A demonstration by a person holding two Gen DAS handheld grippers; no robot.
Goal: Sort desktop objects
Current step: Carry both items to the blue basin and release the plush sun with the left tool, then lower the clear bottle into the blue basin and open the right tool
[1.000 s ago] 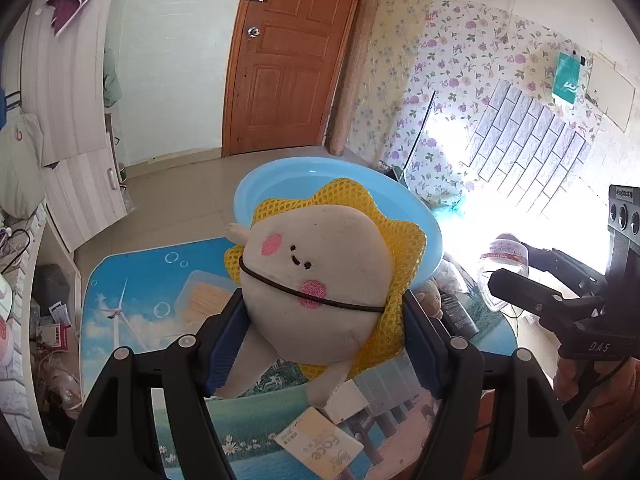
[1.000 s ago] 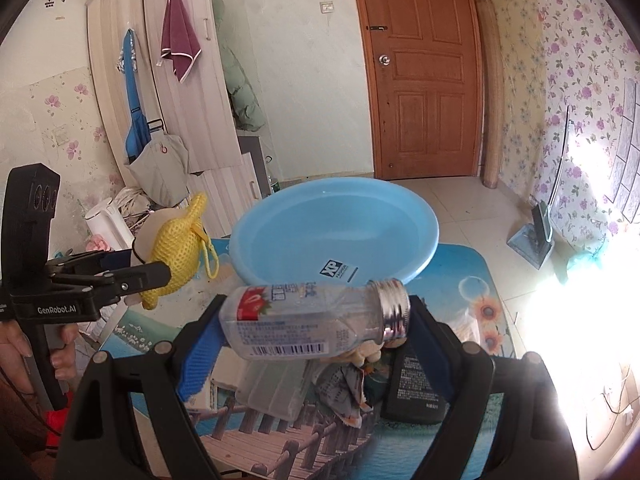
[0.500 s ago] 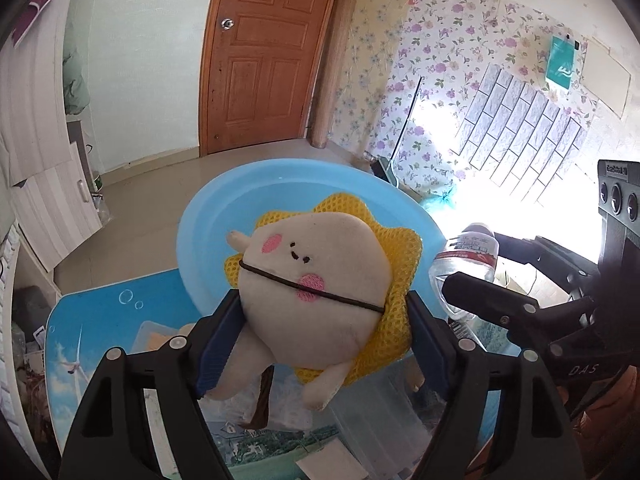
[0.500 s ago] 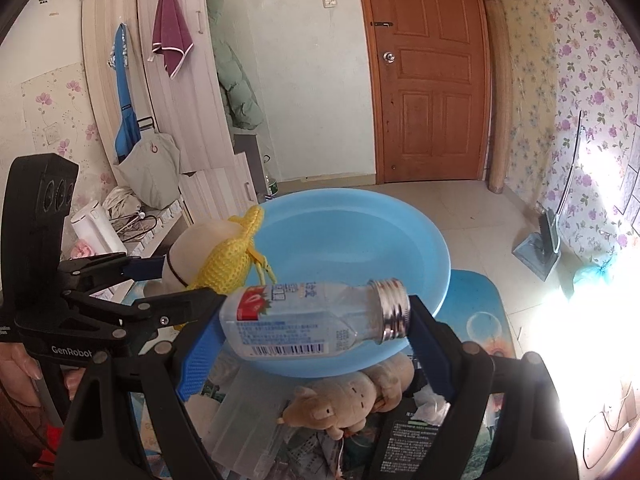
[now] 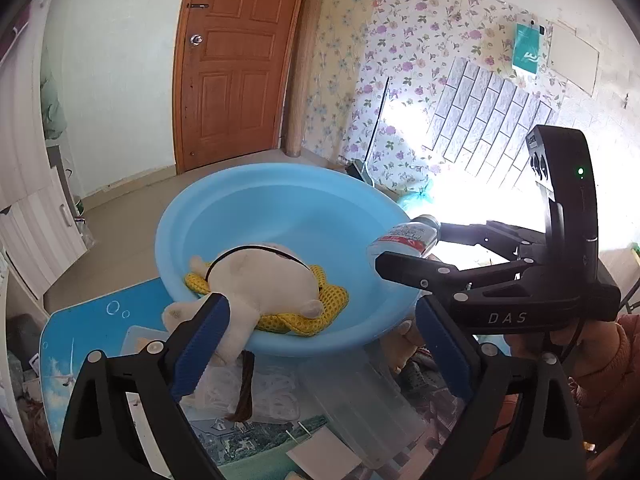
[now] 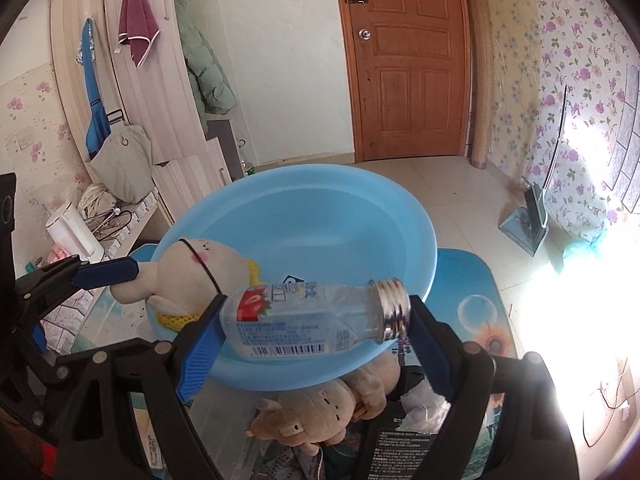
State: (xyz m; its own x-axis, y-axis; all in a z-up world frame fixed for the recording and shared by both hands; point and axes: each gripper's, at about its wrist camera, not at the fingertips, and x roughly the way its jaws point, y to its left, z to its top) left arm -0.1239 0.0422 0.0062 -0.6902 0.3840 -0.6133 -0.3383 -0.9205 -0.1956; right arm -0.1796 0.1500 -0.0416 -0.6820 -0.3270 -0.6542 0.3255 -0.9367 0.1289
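Observation:
A cream plush toy with a yellow mesh frill [image 5: 260, 284] lies over the near rim of the light blue basin [image 5: 280, 208], partly inside it. My left gripper [image 5: 320, 332] is open, its fingers spread wide just behind the toy and no longer clamping it. My right gripper [image 6: 316, 324] is shut on a clear plastic bottle with a strawberry label and silver cap [image 6: 312, 320], held sideways above the basin's near rim [image 6: 296, 376]. The toy also shows in the right wrist view [image 6: 188, 268], and the bottle in the left wrist view [image 5: 404, 236].
A brown pig plush [image 6: 320, 412] lies on the table below the basin, beside a black packet [image 6: 404, 452] and crumpled wrappers. A clear plastic box [image 5: 360, 400] and paper cards [image 5: 324, 456] sit in front of the basin on the blue picture-print table [image 5: 92, 328].
My left gripper carried the plush forward to the basin, opened and let it drop onto the rim. My right gripper moved the bottle forward over the basin's near edge.

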